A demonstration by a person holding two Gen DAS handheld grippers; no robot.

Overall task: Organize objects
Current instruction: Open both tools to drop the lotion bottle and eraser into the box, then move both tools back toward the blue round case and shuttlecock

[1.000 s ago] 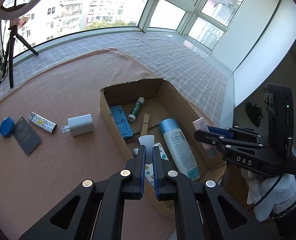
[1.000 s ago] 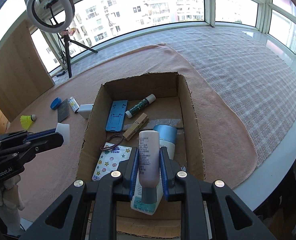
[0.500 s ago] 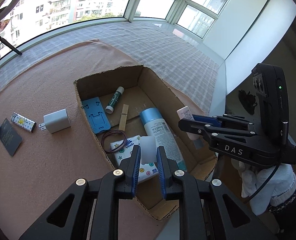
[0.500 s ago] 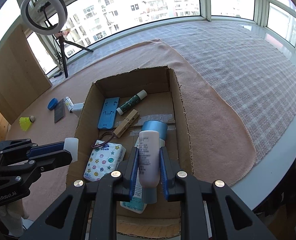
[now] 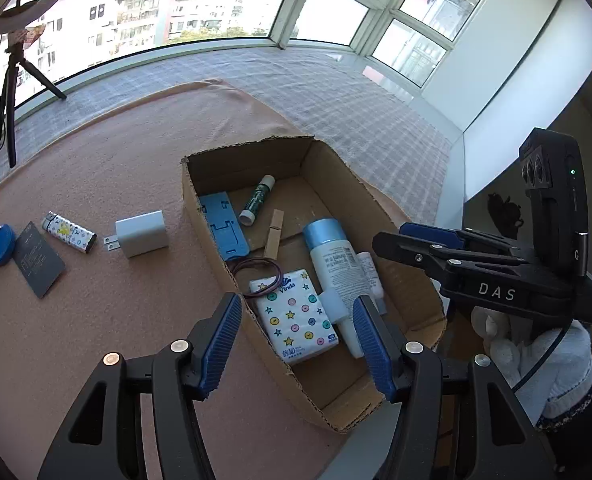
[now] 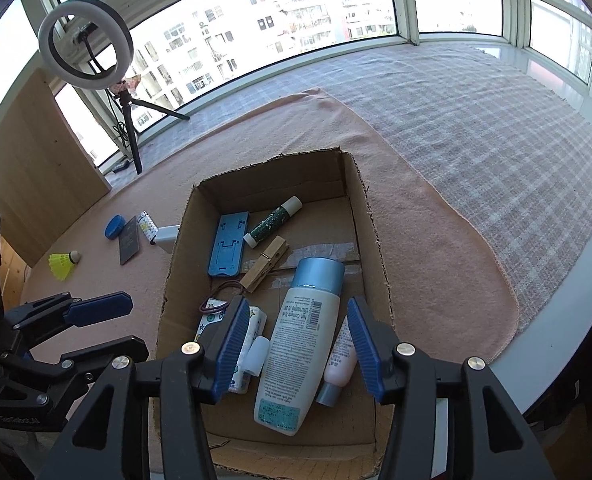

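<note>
Sunlit table holds a box [image 6: 380,240] where both tools, left [image 5: 298,336] and right [image 6: 292,340], are opening empty, their small bottles [image 6: 338,360] lying dropped inside.

Both views are brightly lit by daylight from the windows [image 6: 280,20], which are overexposed. Soft shadows are cast inside the cardboard box [image 6: 360,184]. Straight lines are bent by fisheye distortion, and corners are darkly vignetted.

Contents: 1 cardboard box [image 6: 380,240], 2 bottles [image 6: 300,344], 1 tissue pack [image 5: 296,316], 1 clothespin [image 6: 264,264], 1 charger [image 5: 142,233].
</note>
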